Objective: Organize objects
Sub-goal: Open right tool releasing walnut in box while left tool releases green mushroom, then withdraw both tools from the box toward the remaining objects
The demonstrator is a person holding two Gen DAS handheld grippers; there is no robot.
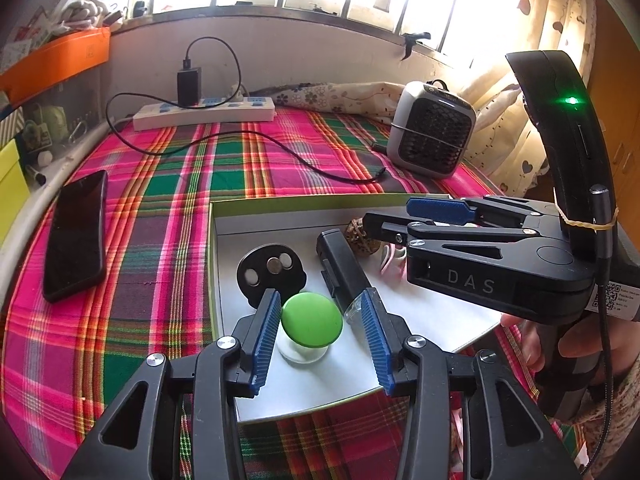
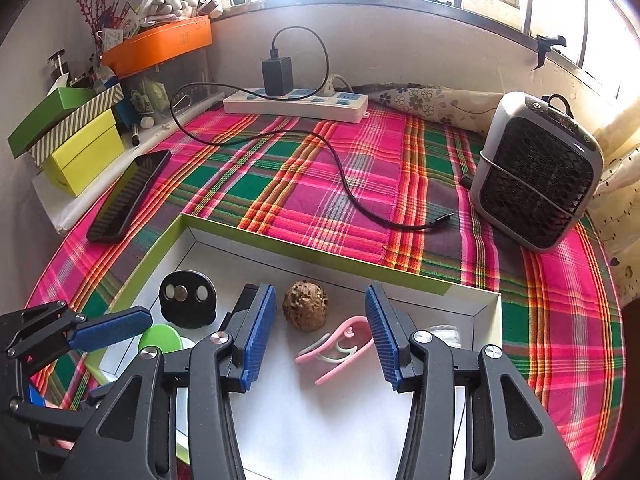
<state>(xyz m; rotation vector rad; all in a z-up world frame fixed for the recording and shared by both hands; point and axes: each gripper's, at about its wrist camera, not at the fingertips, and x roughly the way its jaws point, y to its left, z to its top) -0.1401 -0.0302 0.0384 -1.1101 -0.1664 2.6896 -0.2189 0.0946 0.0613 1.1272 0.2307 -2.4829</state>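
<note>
Jar with round green lid and clear glass body stands upright in the white tray near its left edge, between the left gripper's spread pads, untouched. Right gripper hangs spread over a pink clip.

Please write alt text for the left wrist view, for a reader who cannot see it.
The left tool hangs open around a green-lidded jar inside a shallow white box on a plaid cloth. The right tool reaches over the box; a black phone lies beside it.
</note>
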